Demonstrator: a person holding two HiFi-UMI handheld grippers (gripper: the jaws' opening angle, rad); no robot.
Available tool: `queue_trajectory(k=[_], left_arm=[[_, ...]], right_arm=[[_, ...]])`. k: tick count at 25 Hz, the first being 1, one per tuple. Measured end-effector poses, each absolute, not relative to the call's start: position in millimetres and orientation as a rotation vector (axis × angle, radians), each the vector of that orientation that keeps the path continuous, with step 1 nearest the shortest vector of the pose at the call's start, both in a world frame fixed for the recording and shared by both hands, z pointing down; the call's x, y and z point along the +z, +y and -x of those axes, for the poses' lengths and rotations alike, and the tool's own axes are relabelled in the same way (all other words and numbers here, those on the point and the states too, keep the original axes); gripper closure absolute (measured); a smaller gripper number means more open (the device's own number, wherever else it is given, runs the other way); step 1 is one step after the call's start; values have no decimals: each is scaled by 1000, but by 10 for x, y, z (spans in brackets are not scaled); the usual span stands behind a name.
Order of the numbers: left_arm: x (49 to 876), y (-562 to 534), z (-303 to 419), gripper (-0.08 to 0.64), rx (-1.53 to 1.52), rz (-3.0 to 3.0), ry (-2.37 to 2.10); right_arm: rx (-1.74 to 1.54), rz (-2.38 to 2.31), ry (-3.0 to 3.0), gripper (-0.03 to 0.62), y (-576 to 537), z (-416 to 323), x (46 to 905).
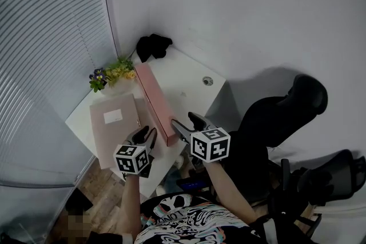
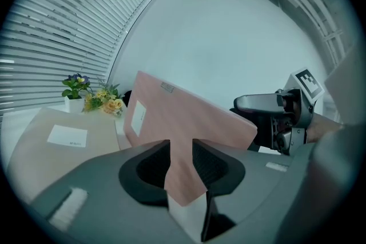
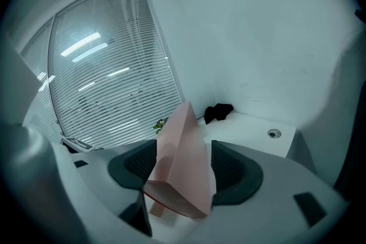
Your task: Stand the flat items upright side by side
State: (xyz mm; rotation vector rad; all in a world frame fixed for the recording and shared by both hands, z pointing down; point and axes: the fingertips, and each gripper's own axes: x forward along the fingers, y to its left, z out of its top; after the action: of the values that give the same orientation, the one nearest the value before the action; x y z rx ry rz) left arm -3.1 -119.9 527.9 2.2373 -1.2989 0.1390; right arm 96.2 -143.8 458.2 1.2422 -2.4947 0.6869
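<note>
Between the jaws of the left gripper (image 2: 181,148): a low corner of the standing pink flat cardboard box (image 1: 155,101). Narrow there, pinching that corner, pink filling the whole gap. Between the jaws of the right gripper (image 3: 184,146): the near end of the same box. Wide there, one pad pressed on each big side.

Stands up on its long thin edge on the white tabletop (image 1: 189,83), running from the two grippers back toward the corner of the room. Has a white label on the big side that faces the left gripper.

Just beside it on the left: the lying pink flat cardboard box (image 1: 111,131), flat on the tabletop with a white paper label (image 1: 112,116) on top.

Behind both, by the grey window blinds (image 1: 46,37): a small bunch of yellow and purple flowers (image 1: 114,73). Farther back in the corner: a lumpy black thing (image 1: 152,46), too dark to make out. Near the right edge of the tabletop: a small round silver cap (image 1: 207,81). Off to the right of the tabletop: a black office chair (image 1: 286,111).
</note>
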Motion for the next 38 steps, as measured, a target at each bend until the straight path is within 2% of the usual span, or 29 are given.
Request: queue_trajectory(k=[19, 38], left_arm=[[5380, -1430, 251, 445, 90, -2170, -1342], [5474, -1584, 354, 448, 54, -2116, -1344]], right_arm=[[631, -983, -2493, 285, -2009, -368, 4466], [596, -798, -2390, 241, -2938, 406, 4539]])
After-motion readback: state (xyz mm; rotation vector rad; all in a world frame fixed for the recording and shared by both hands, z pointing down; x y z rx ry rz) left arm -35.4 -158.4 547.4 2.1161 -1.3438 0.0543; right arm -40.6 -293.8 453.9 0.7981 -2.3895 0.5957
